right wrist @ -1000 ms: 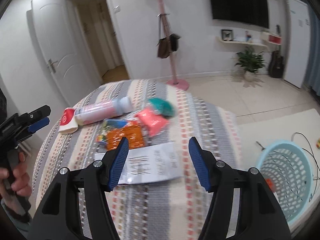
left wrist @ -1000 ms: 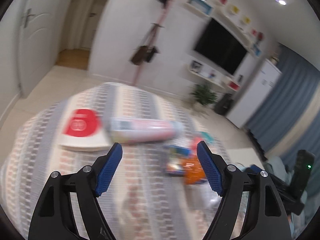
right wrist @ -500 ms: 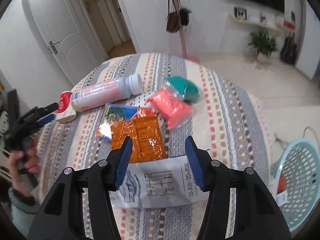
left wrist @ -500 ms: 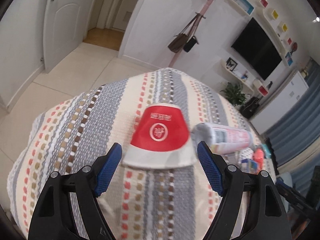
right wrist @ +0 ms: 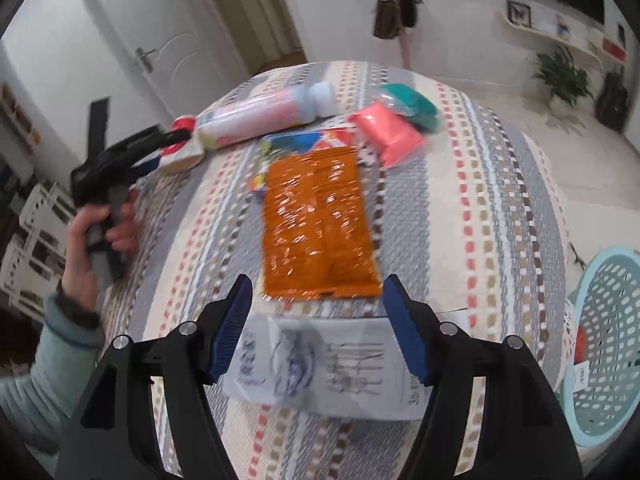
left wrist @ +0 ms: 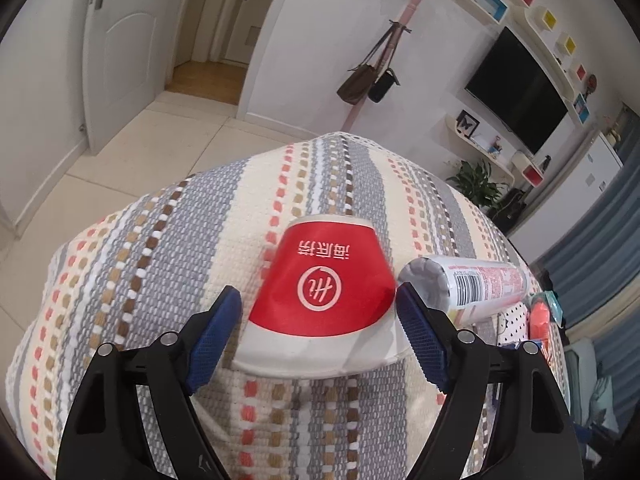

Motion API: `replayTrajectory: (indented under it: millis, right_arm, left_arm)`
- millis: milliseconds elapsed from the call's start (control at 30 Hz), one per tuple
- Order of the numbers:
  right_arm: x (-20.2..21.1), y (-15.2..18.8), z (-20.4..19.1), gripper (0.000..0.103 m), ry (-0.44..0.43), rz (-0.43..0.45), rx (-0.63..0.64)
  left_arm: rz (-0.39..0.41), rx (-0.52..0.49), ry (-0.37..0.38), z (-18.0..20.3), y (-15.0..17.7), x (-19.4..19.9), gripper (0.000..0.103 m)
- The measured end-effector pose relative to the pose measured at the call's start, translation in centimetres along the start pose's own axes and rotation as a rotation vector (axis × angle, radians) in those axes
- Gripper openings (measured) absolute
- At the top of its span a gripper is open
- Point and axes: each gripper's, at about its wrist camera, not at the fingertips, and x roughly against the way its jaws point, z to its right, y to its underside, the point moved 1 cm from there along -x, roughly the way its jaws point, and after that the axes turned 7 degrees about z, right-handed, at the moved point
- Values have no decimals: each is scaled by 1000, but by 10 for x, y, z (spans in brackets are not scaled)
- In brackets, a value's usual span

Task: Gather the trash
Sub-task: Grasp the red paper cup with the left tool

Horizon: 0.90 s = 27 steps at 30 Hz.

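A red and white paper cup [left wrist: 324, 300] lies on its side on the striped tablecloth [left wrist: 160, 272]. My left gripper [left wrist: 318, 312] is open with the cup between its fingers, its wide rim toward me. A pink and white bottle [left wrist: 472, 284] lies just right of the cup. In the right wrist view my right gripper [right wrist: 316, 304] is open above a white printed paper bag [right wrist: 328, 368], with an orange foil packet [right wrist: 318, 220] just beyond. The bottle [right wrist: 260, 118], cup [right wrist: 182, 148] and left gripper [right wrist: 160, 150] show at the far left.
A pink packet [right wrist: 390, 132], a teal packet [right wrist: 412, 102] and a blue wrapper [right wrist: 292, 142] lie beyond the orange packet. A light blue laundry basket [right wrist: 604, 344] stands on the floor at the table's right. A coat rack [left wrist: 404, 40] stands behind.
My left gripper has swung left from the packets and closed in on the cup, which now sits between its fingers. My right gripper has moved forward and lower over the white bag.
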Motion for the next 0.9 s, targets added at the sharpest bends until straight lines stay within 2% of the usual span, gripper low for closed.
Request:
replayTrajectory:
  millis: [100, 133, 200, 333, 400, 567, 767, 900]
  right_arm:
    - [9, 7, -8, 68, -16, 12, 25]
    - [10, 9, -8, 72, -19, 6, 26]
    - [10, 13, -8, 73, -17, -16, 33]
    - [21, 22, -12, 73, 34, 2, 61]
    - [29, 27, -8, 73, 67, 20, 44]
    - [47, 50, 11, 73, 19, 19, -104]
    - [44, 60, 14, 73, 76, -22, -196]
    - [44, 64, 24, 73, 88, -16, -242]
  left_arm:
    - [7, -17, 14, 3, 2, 0, 65]
    - [8, -20, 19, 3, 3, 0, 62]
    - [0, -20, 51, 4, 5, 1, 52]
    - [6, -21, 66, 4, 8, 4, 48]
    - [16, -20, 72, 3, 8, 6, 42]
    - [28, -19, 92, -1, 10, 16, 37]
    - [40, -42, 97, 5, 11, 25, 34]
    - [43, -51, 111, 6, 16, 32, 33]
